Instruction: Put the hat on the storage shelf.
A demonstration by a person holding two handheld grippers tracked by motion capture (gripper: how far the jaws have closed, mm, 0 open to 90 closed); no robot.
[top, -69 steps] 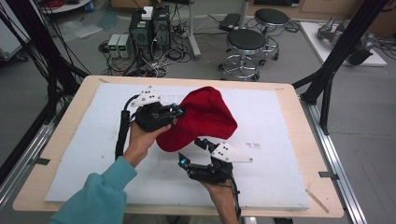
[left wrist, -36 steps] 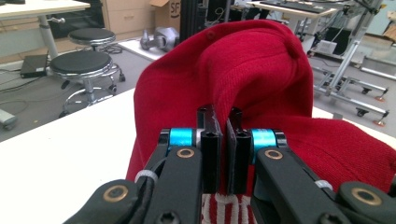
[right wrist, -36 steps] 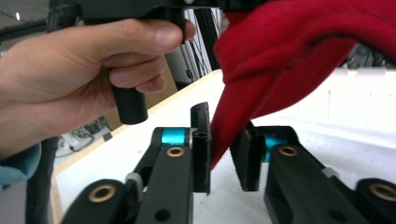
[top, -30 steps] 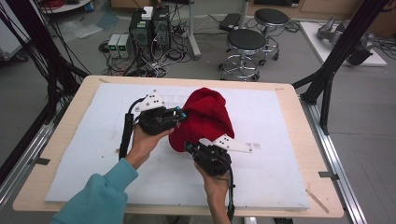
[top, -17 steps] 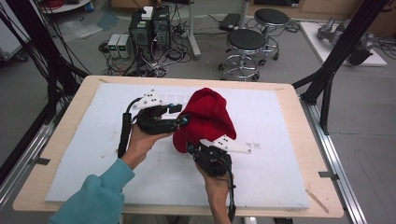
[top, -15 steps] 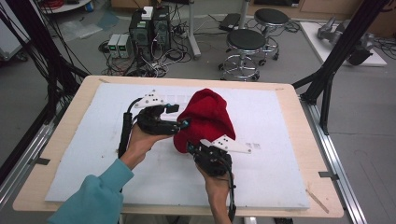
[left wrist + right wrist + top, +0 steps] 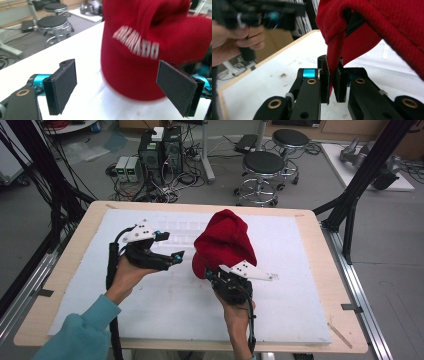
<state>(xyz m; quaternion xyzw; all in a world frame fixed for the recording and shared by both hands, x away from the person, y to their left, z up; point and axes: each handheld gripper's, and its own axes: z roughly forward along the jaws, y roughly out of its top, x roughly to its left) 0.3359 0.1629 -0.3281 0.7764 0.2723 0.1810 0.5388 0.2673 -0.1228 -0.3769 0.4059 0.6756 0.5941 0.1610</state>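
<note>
Two tongs, one red beanie (image 7: 225, 242), mid-table on the white mat (image 7: 300, 320).
My right gripper (image 7: 216, 276) is clamped on the hat's lower edge, holding it up. My left gripper (image 7: 172, 258), at its 9 o'clock, jaws just sprung apart, nothing between them, just clear of the cloth. Bare mat runs from 3 to 6 o'clock toward the wooden table rim (image 7: 320, 250).

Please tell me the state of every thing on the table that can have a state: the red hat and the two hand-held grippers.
Red knit hat: lifted off the white table cover, hanging bunched, edge pinched.
Right hand-held gripper: shut on the hat's edge.
Left hand-held gripper: open, jaws just opened, apart from the hat, nothing between the pads.
</note>
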